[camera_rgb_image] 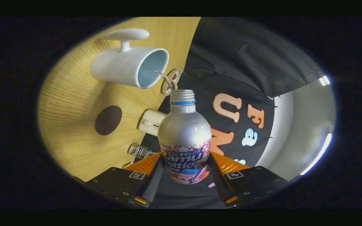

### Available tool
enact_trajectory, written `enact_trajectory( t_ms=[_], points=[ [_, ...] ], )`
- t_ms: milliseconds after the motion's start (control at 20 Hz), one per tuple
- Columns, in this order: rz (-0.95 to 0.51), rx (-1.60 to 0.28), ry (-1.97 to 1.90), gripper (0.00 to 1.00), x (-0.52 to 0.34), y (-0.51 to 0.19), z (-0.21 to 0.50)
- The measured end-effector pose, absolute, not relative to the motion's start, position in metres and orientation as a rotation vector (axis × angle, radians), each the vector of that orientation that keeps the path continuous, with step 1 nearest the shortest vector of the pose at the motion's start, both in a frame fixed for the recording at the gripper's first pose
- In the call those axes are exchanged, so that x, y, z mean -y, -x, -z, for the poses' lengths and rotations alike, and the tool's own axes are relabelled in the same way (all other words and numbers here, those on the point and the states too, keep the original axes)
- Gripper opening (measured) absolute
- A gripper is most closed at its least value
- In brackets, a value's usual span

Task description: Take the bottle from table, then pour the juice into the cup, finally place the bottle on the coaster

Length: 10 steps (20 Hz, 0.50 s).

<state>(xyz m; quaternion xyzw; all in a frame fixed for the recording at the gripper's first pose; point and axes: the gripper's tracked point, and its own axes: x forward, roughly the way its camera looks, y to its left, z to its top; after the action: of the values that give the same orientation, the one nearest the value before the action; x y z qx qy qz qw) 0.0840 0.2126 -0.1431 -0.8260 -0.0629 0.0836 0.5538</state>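
Observation:
My gripper (184, 168) is shut on a silver bottle (184, 130) with a pink and blue label, both fingers pressing its lower body. The bottle has no cap, a threaded neck and a blue ring. The whole view is rolled sideways, so the bottle is tipped toward the white cup (121, 67). A thin stream of liquid (165, 78) arcs from the bottle's mouth into the cup's pale blue inside. The cup stands on the wooden table (71, 103), its handle on the side away from the bottle. A dark brown round coaster (108, 120) lies bare on the table beside the cup.
A small white box-like object (151, 122) sits by the table's edge next to the bottle. A coiled metal piece (139, 151) lies near my left finger. A thin round disc (173, 82) rests just beyond the bottle's mouth. The black cloth wall hangs behind.

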Motion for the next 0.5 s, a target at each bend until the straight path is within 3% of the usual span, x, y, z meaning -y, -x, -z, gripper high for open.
enact_trajectory(
  t_ms=[500],
  points=[
    [-0.201, 0.190, 2.011, 0.76, -0.2215, -0.0873, 0.1350]
  ],
)
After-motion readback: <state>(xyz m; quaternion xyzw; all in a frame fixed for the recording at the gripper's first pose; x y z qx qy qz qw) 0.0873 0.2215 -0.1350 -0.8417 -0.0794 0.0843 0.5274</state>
